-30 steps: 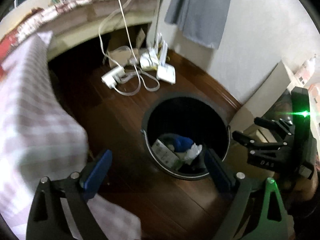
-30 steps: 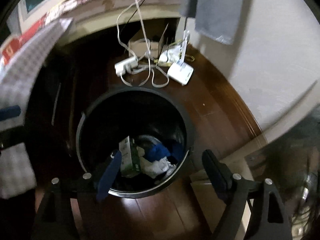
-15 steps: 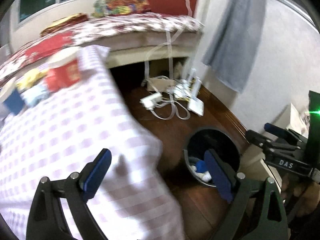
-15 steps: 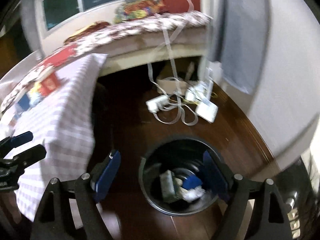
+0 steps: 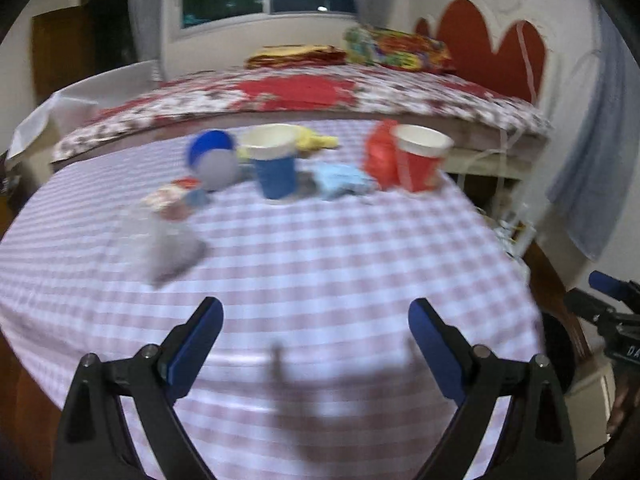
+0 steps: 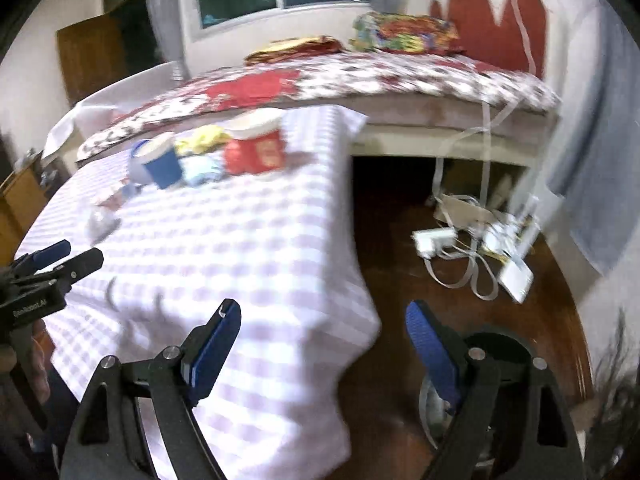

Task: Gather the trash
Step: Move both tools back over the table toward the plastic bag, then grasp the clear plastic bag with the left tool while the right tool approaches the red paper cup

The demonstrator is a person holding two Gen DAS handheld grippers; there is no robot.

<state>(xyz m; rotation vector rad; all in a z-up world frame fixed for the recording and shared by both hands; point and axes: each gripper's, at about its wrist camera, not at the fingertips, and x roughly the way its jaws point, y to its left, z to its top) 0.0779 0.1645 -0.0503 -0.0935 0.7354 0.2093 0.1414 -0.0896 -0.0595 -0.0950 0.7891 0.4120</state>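
checked lilac-and-white cloth (image 5: 320,264) fills the middle of your left wrist view, and your left gripper (image 5: 316,332) hangs over its near edge with both blue-padded fingers spread wide and nothing between them. the trash sits in a blurred row across the upper centre of that frame: a blue paper cup (image 5: 274,166) standing upright, a red paper cup (image 5: 420,162) upright to its right with a crumpled red wrapper (image 5: 378,156) just beside it, a pale blue crumpled piece (image 5: 340,180) between the two cups, and a yellow scrap (image 5: 316,140) behind. left of the blue cup lie a blue lid (image 5: 210,148) and a grey round thing too smeared to name, then a small red-and-white packet (image 5: 172,198), and a greyish crumple (image 5: 166,252) at middle left.

your right gripper (image 6: 320,344) is equally wide open and empty — in its own view it straddles the hanging corner of the cloth, the left pad over fabric, the right pad over the dark bin (image 6: 500,360) at lower right, on the wooden floor (image 6: 396,208). a tangle of white cables and adapters (image 6: 472,244) lies at right middle. a patterned bed (image 5: 320,92) runs across the top of both frames.
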